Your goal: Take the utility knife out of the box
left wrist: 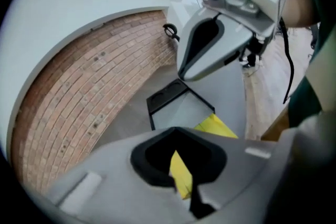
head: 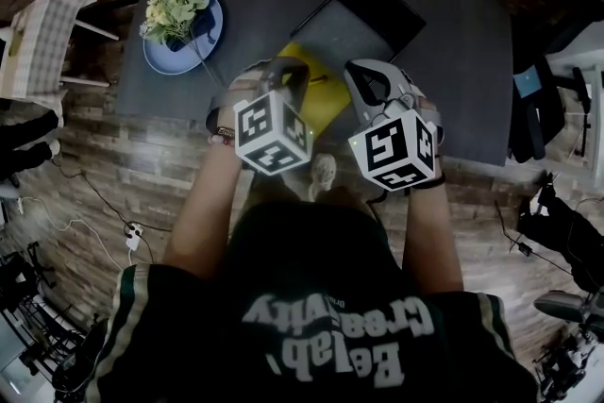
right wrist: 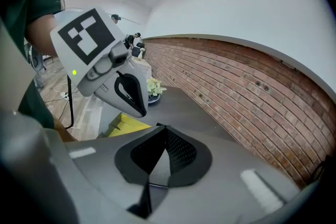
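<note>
**Dark table [head: 453, 61], both grippers closed above its near edge**

On the table lies a shallow black box [head: 363, 19] with a grey inside. Touching its near side is a flat yellow piece [head: 316, 99]. No view shows for certain whether this is the utility knife; if it is, it already lies outside the box.

The left gripper [head: 286, 71] has its jaws together. A yellow sliver shows through the window between them, and I judge it to be the yellow piece lying beyond, not something pinched. The right gripper [head: 366, 75] also has its jaws together, with nothing in them.

Both grippers hang side by side on the near side of the box. They tilt forward and down, marker cubes toward the person, and the left one is over the yellow piece.

The step looks like clearing away. To do it well, keep both jaws closed and go straight up and back from the box, so nothing nudges its rim or the yellow piece.
</note>
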`<state>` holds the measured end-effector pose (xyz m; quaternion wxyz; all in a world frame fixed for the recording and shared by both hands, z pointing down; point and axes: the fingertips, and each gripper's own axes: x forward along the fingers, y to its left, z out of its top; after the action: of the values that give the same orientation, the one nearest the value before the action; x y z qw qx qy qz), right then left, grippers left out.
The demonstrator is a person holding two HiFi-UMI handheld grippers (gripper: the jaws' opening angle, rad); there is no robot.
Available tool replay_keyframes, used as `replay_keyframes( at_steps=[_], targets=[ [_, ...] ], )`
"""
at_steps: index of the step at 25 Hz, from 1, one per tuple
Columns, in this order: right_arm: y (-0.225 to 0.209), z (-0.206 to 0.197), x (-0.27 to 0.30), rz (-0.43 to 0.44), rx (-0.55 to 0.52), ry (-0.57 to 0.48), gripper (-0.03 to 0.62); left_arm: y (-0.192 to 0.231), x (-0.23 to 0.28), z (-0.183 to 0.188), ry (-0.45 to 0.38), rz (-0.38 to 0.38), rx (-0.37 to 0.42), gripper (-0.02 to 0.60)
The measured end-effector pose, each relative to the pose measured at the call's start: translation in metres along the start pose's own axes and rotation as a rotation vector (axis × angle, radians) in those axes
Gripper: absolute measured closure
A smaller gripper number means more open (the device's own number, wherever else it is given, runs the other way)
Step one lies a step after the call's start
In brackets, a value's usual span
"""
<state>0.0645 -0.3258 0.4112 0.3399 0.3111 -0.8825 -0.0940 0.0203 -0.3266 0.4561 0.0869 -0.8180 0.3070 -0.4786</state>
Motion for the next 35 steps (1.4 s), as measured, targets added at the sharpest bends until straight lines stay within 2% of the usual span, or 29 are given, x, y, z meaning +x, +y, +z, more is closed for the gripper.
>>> replay_keyframes(
  at_steps=[4, 10, 19, 26, 35],
  targets=[
    [0.001, 0.000, -0.009, 0.000, -0.008, -0.005, 0.588, 0.001, -0.018, 0.022, -0.076, 0.045, -0.010, 0.578],
    [0.007, 0.003, -0.018, 0.005, -0.018, -0.014, 0.588, -0.001, -0.038, 0.030, -0.109, 0.081, -0.018, 0.579],
    [0.018, 0.001, -0.036, 0.038, -0.016, -0.044, 0.588, -0.007, -0.070, 0.047, -0.147, 0.112, -0.087, 0.580],
    [0.030, 0.016, -0.033, 0.028, -0.019, -0.053, 0.588, -0.005, -0.089, 0.041, -0.164, 0.122, -0.066, 0.580],
    [0.051, 0.034, -0.042, -0.046, -0.024, -0.028, 0.588, -0.016, -0.118, 0.025, -0.205, 0.112, -0.026, 0.579]
  ],
)
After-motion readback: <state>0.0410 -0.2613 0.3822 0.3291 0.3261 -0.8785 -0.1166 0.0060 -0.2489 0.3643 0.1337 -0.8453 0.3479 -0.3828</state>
